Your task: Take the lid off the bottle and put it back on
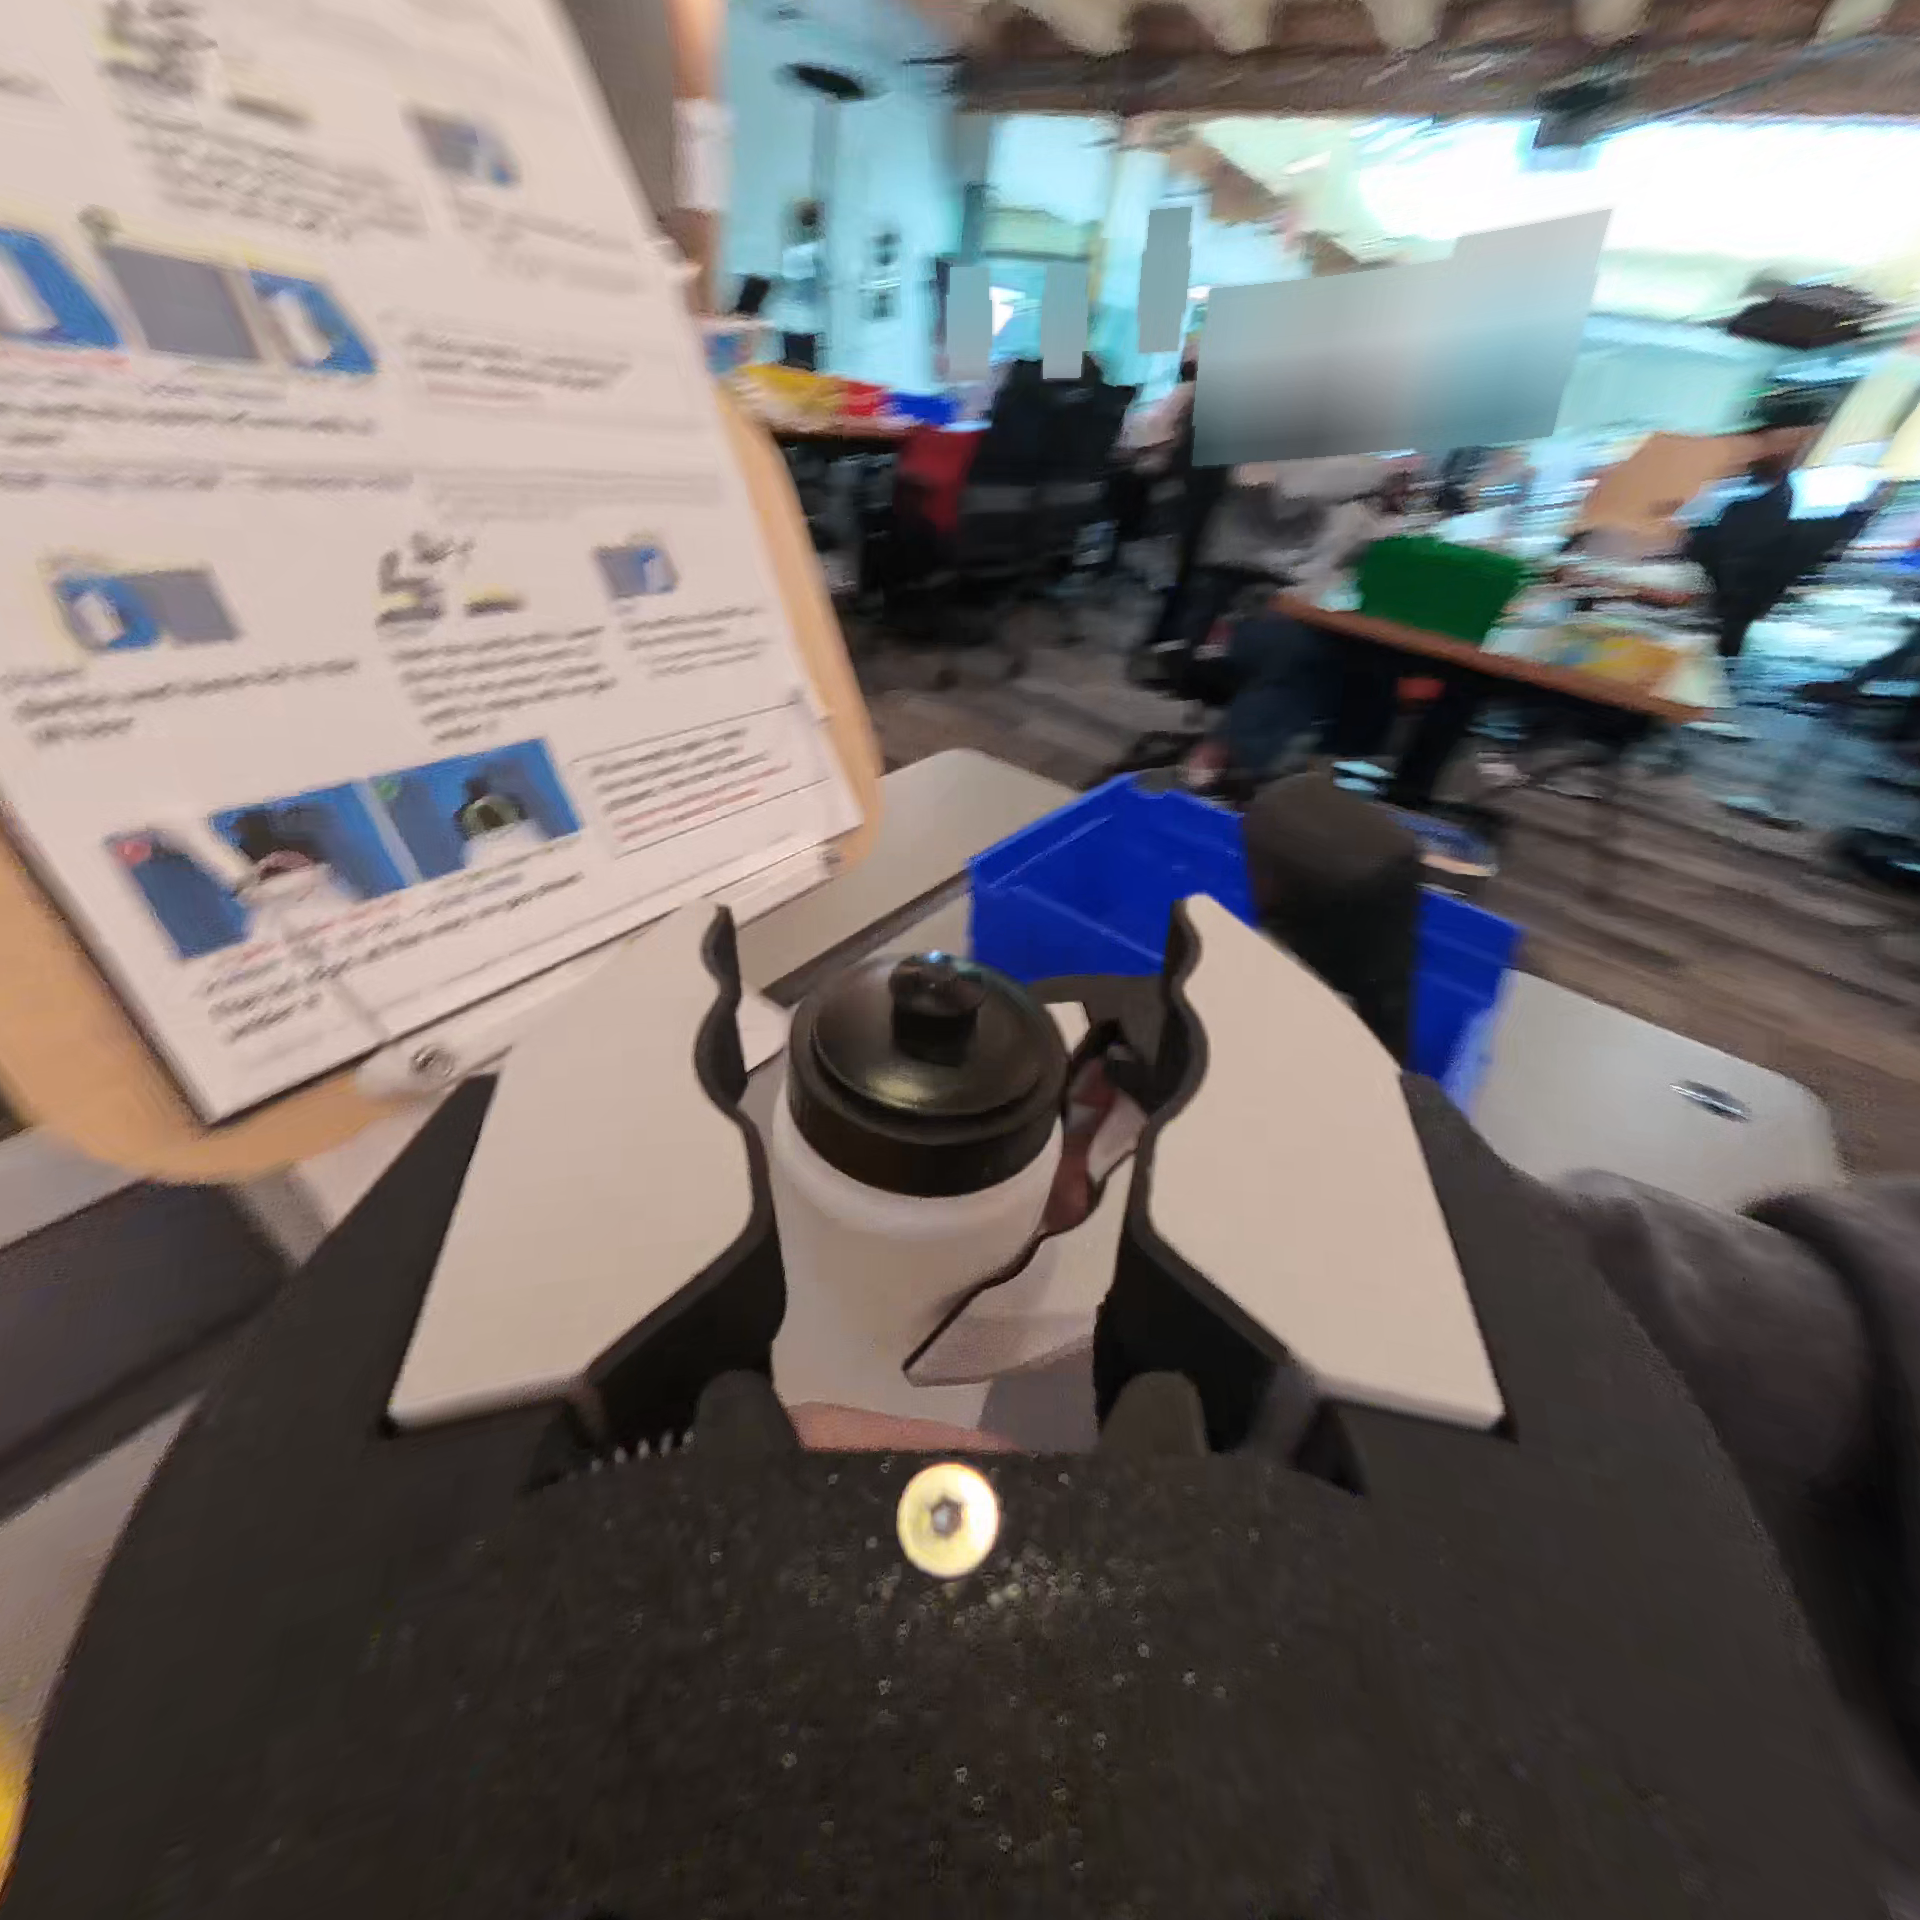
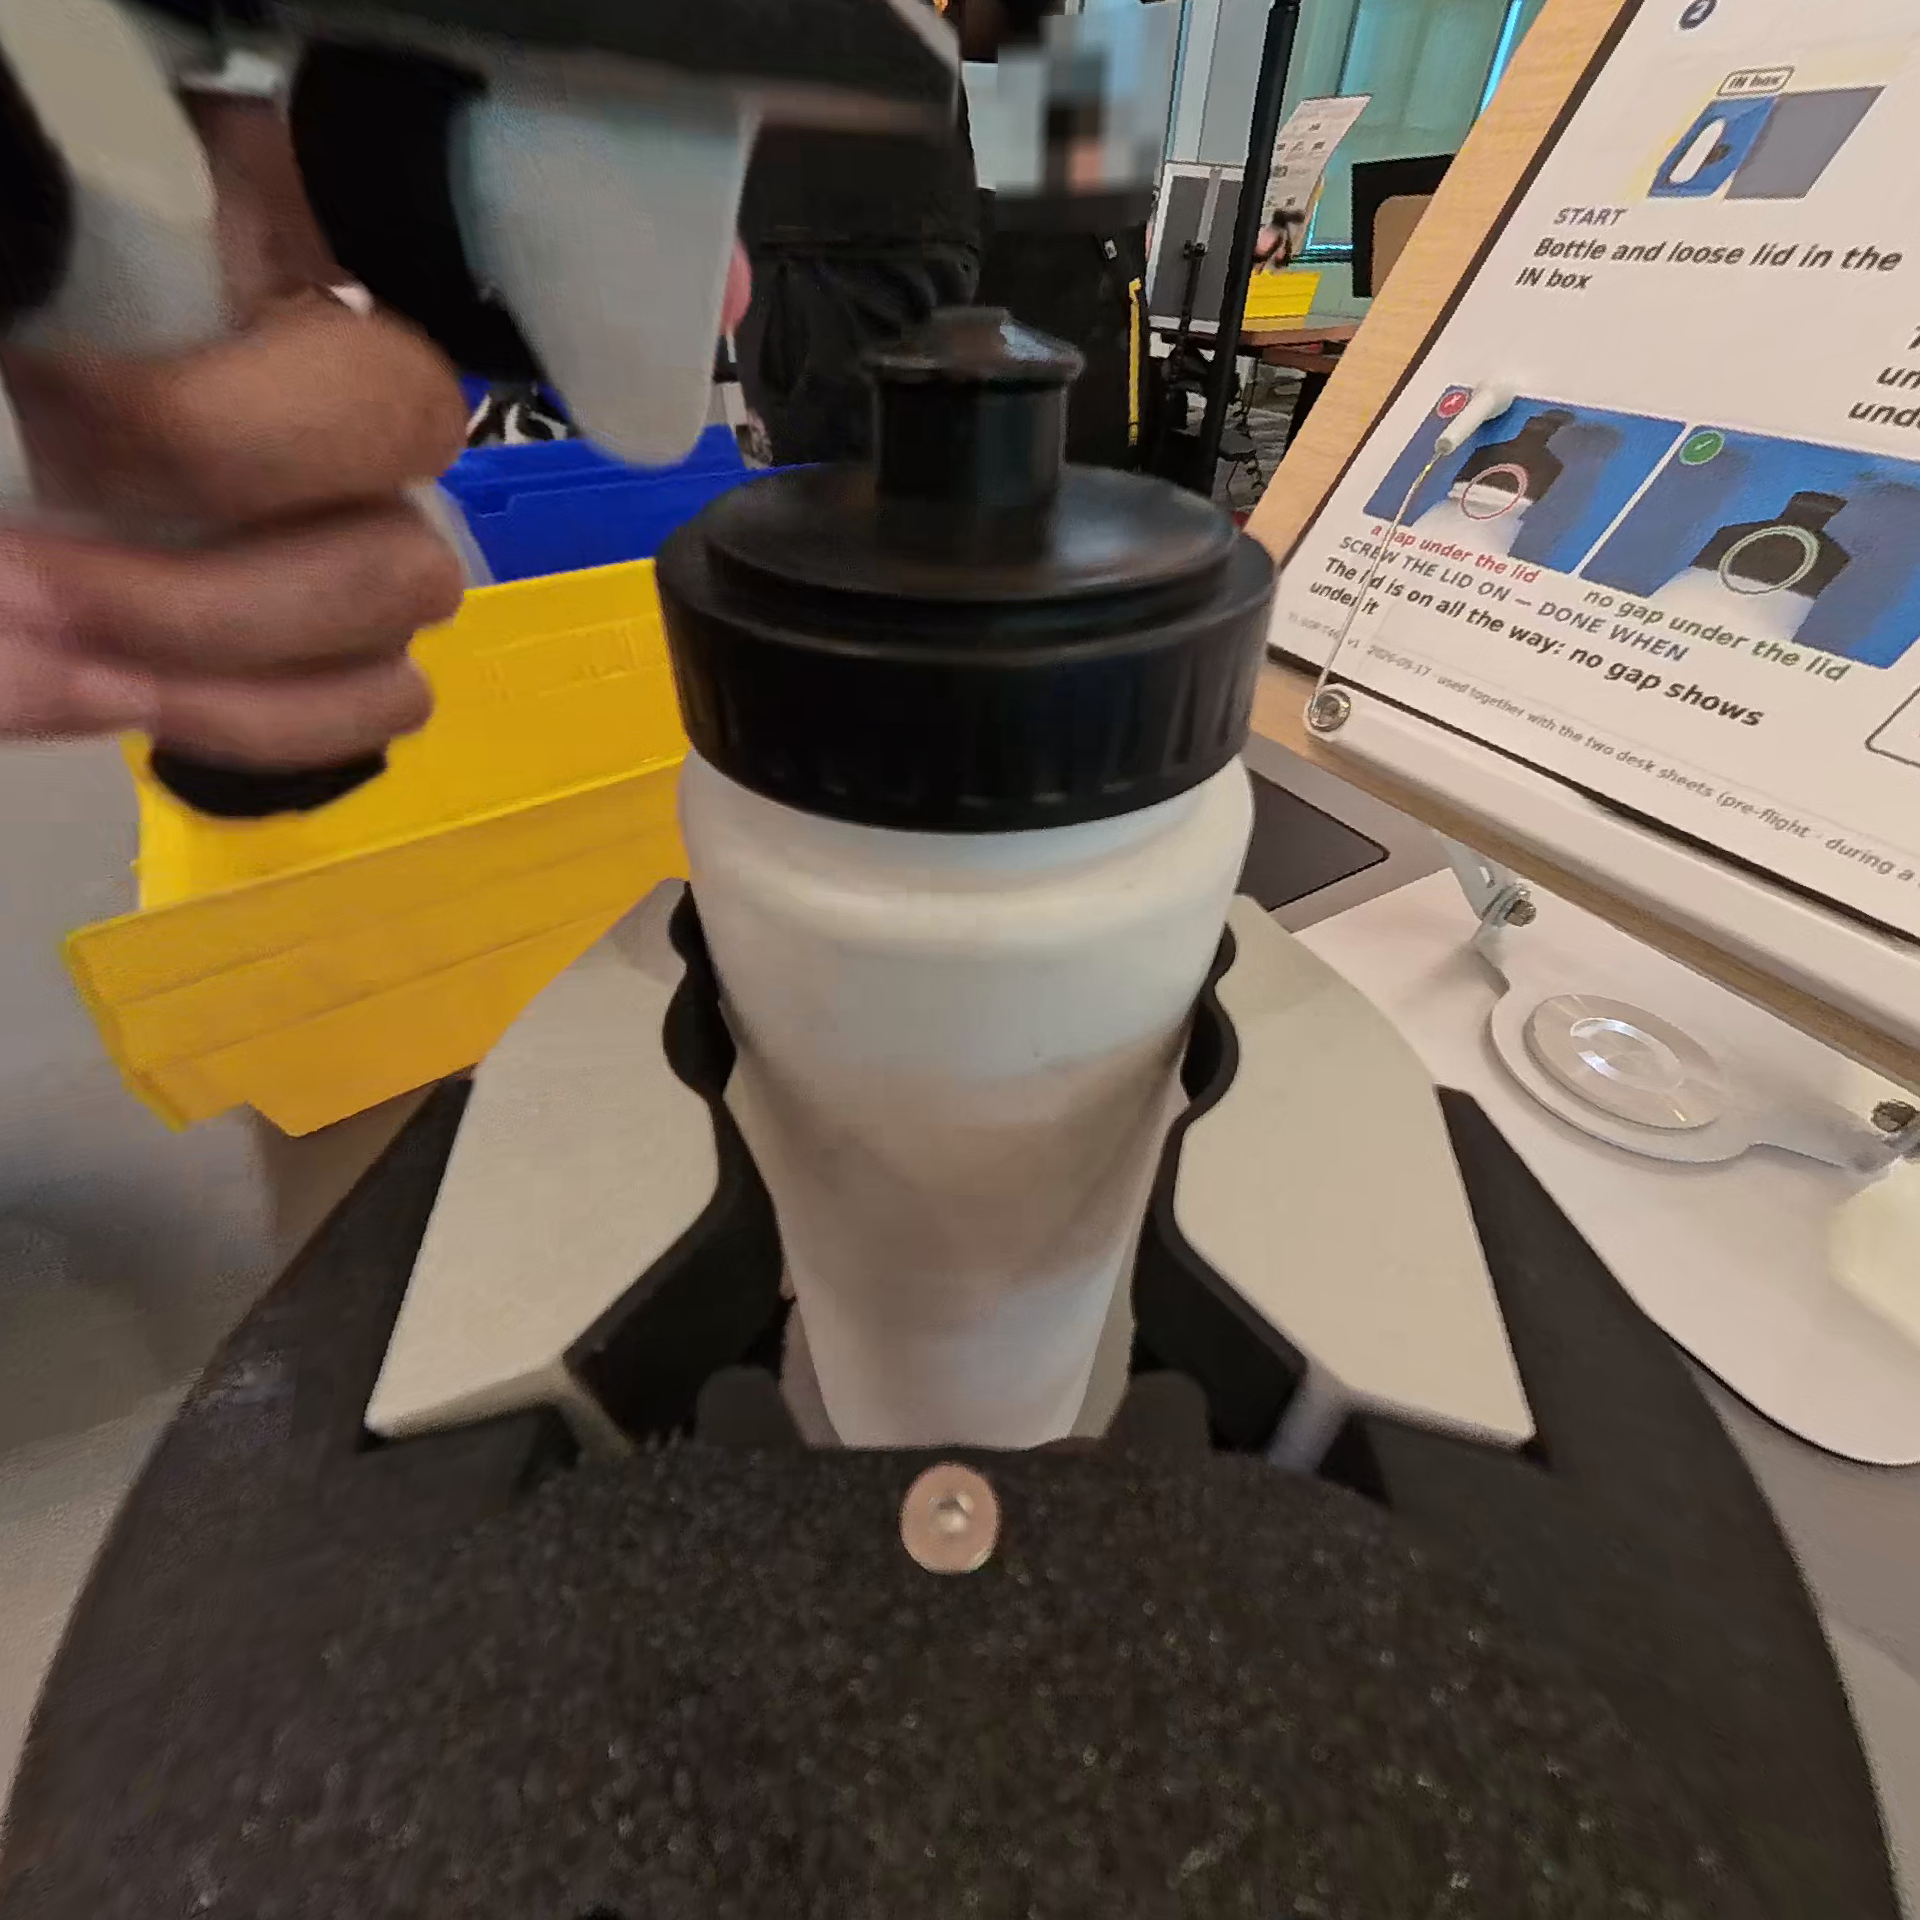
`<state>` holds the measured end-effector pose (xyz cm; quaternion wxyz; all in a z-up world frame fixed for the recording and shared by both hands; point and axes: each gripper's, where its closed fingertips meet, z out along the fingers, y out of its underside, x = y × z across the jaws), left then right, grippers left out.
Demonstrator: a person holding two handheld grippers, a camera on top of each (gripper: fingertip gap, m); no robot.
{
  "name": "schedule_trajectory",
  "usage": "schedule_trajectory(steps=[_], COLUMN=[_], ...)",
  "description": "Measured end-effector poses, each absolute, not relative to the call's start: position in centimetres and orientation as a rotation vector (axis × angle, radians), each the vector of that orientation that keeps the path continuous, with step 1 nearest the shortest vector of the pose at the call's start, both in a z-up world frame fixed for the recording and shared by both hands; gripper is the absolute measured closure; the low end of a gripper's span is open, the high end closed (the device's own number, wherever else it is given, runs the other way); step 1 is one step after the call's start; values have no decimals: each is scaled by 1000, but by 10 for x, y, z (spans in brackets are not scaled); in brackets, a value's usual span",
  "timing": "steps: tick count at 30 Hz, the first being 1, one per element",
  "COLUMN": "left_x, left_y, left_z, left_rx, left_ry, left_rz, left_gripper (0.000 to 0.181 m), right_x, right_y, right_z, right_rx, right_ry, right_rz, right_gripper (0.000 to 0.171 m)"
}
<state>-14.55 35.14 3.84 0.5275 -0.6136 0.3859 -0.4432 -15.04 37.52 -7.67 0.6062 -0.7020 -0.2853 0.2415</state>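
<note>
A white bottle (image 2: 956, 1091) with a black screw lid (image 2: 961, 665) stands upright in my right gripper (image 2: 956, 945), which is shut on the bottle's body below the lid. In the left wrist view the lid (image 1: 925, 1081) sits on the bottle (image 1: 883, 1216) between the fingers of my left gripper (image 1: 951, 966). That gripper is open, with a gap on each side of the lid. In the right wrist view the left gripper (image 2: 613, 260) is blurred, held by a hand (image 2: 229, 540) above and left of the lid. One finger of the right gripper (image 1: 997, 1340) shows against the bottle.
A slanted instruction board (image 1: 364, 520) stands at the left; it also shows in the right wrist view (image 2: 1662, 520) at the right. A blue bin (image 1: 1091, 894) lies behind the bottle, and a yellow bin (image 2: 416, 883) beside it. People and tables fill the background.
</note>
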Motion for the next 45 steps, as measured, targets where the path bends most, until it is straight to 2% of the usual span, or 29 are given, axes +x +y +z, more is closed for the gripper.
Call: schedule_trajectory(steps=[1,3,6,11,13,15,17,19,27,38,45], left_x=[-149,-154,-156,-136,-127,-119,-115,-115,-114,-117,-120], left_y=[349,344,337,351,351,351,348,346,353,367,371], left_z=[44,44,31,1,-14,-24,-25,-24,-24,-25,-24], left_rx=[-1436,-1434,-1387,-1363,-1330,-1312,-1243,-1207,-1413,-1761,-1781], left_ry=[992,1145,1405,1557,1607,1630,1641,1632,1421,819,507], left_rz=[-1155,-1317,-1419,-1469,-1501,-1536,-1575,-1592,-1291,-835,-640], left_gripper=[103,81,76,78,88,90,101,104,105,104,105], right_x=[-151,-151,-151,-151,-151,-151,-151,-150,-151,-151,-151], right_y=[375,374,375,375,375,375,375,376,377,378,378], right_z=[-77,-77,-77,-77,-77,-78,-78,-78,-78,-78,-78], right_rx=[-1628,-1636,-1630,-1632,-1633,-1634,-1636,-1639,-1628,-1633,-1626], right_ry=[-668,-677,-667,-661,-660,-657,-656,-656,-631,-596,-591], right_rz=[563,568,571,574,577,580,583,587,562,511,494], right_gripper=[84,84,84,84,84,84,84,84,84,84,85])
